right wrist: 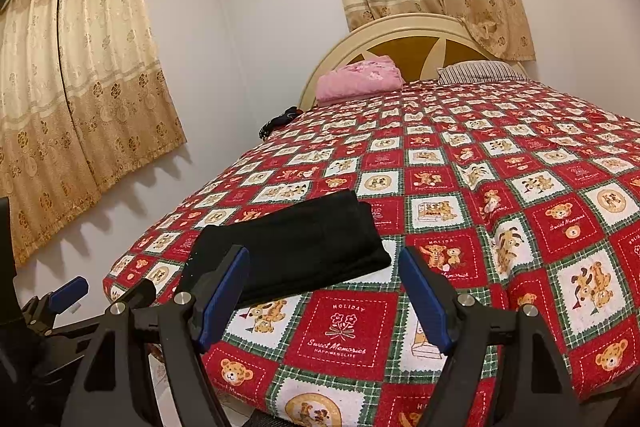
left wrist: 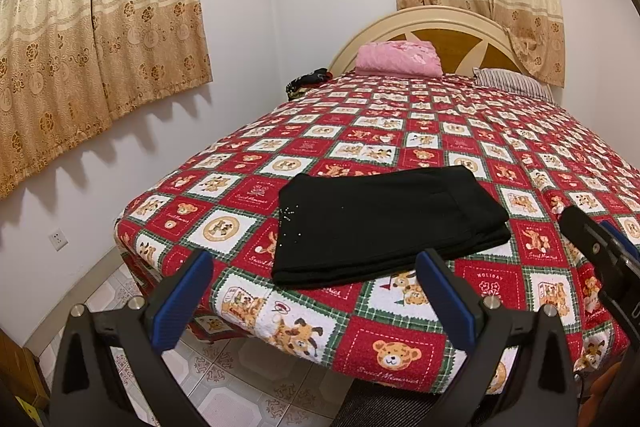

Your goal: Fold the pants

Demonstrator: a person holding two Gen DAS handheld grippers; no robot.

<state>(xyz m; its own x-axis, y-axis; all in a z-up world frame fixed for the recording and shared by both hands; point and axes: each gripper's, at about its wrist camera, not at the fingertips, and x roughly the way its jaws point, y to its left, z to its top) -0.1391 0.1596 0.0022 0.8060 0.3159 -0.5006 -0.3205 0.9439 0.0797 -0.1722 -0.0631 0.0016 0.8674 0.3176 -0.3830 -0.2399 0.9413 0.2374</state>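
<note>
Black pants [left wrist: 384,223] lie folded into a flat rectangle near the foot corner of the bed [left wrist: 460,131], on a red and white bear-patterned cover. They also show in the right wrist view [right wrist: 292,251]. My left gripper [left wrist: 316,295] is open and empty, held just in front of the pants' near edge, above the bed's foot edge. My right gripper [right wrist: 324,291] is open and empty, to the right of the pants' near corner. The right gripper shows at the right edge of the left wrist view [left wrist: 600,247].
A pink folded blanket [left wrist: 396,57] and a striped pillow [left wrist: 512,83] lie by the headboard [left wrist: 452,27]. A dark item [left wrist: 308,81] sits at the bed's far left edge. Curtains [left wrist: 100,39] hang on the left wall. Tiled floor [left wrist: 248,379] lies below the bed's foot.
</note>
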